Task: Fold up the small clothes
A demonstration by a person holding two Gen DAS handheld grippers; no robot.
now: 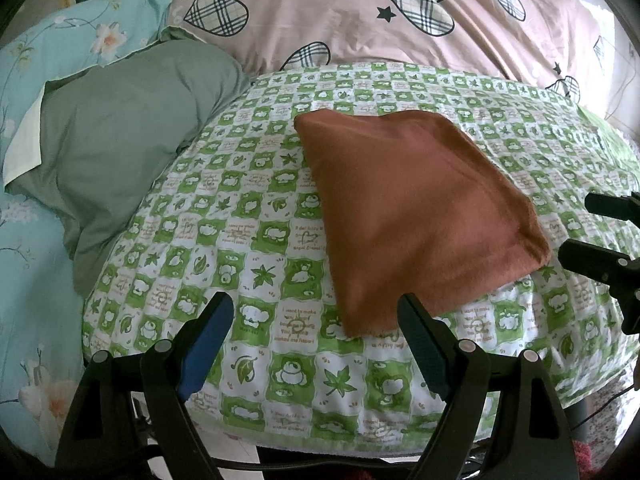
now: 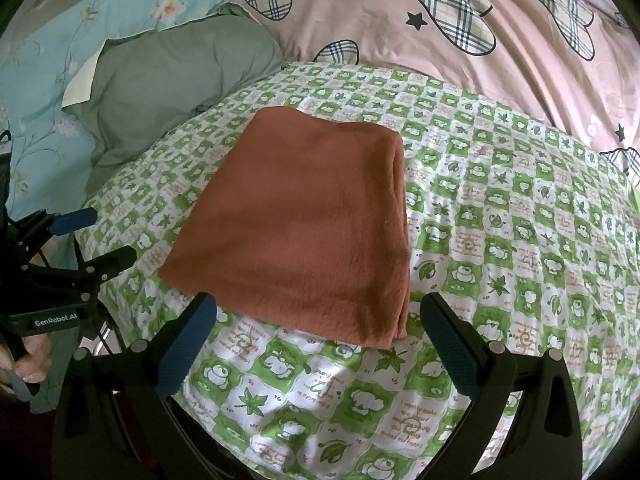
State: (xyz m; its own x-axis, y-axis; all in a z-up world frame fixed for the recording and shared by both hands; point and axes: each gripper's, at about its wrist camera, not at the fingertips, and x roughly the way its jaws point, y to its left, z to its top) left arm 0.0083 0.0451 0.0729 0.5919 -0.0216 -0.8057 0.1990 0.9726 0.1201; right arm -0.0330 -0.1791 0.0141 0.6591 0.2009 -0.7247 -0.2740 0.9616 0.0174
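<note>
Two hand-held grippers hover over a bed, both with their jaws spread wide and nothing between them. Far out to the left of the left gripper (image 1: 316, 344) lies a pale blue floral sheet (image 1: 28, 240), and on it, ahead and to the left of that gripper, sits a rumpled grey-green pillow (image 1: 120, 132) with a strip of white lining showing at its left end. Directly under and ahead of both grippers spreads a green-and-white checked quilt (image 1: 248, 240) printed with frogs, leaves and small lines of text. On that quilt rests the task's piece, a folded rust-orange cloth (image 1: 416, 216): it lies flat, ahead of the left gripper and mostly to its right, its near corner just in front of that gripper's right finger (image 1: 424, 344) without touching it. Seen from the right wrist, the same cloth (image 2: 304, 228) lies squarely ahead of the right gripper (image 2: 320, 340), its near edge between and just beyond the two blue-padded fingertips, its stacked layers showing along the right side. Beyond the quilt, ahead of both grippers and stretching to the right, lies a pink cover (image 1: 360, 8) with plaid hearts and black stars. At the left edge of the right wrist view, a person's hand (image 2: 32, 360) grips the handle of the left gripper.
</note>
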